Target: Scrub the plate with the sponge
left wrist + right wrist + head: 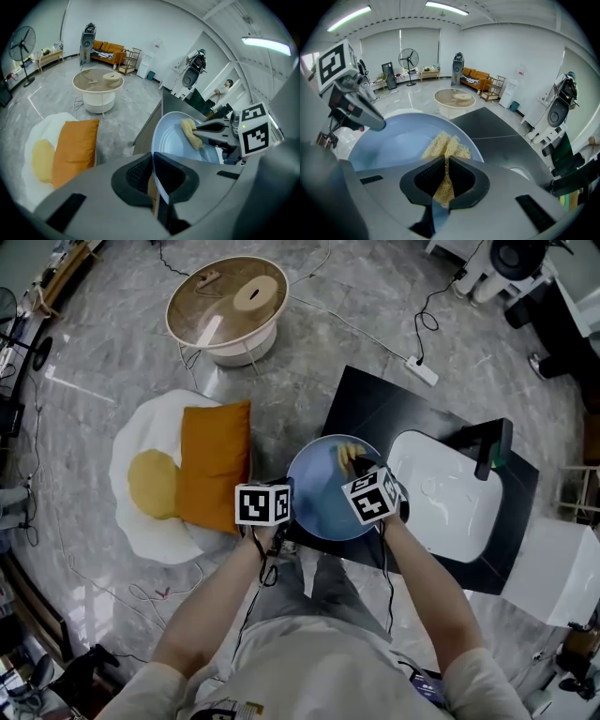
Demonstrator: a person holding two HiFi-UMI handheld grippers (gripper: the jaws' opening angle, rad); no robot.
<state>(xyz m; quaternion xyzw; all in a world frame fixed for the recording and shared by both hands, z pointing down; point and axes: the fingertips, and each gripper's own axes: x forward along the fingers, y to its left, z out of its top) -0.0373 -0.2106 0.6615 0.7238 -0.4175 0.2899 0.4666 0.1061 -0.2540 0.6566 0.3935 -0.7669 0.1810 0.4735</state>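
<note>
Two grippers, both loaded. Left gripper (153,161): jaws clamped on the rim of the one plate (174,140), near edge pinched between the pads, plate tilted up and away from it. Right gripper (446,164): jaws squeezed on the one sponge (444,144), yellow and fibrous, the free end fanning out past the pads and lying on the plate's inner face near its far rim. Plate is pale blue, held between the two grippers over the front-left edge of the black counter (375,404); can't tell from the head view whether its underside touches the counter. On the counter, just right of the plate: one white sink (450,512) with one black tap (492,448) at its far side. On the floor, left of the counter: one white mat (127,442) carrying two cushions, one orange (216,465), one round yellow (153,484), touching. Further back: one round table (227,301) and one power strip (422,371).
</note>
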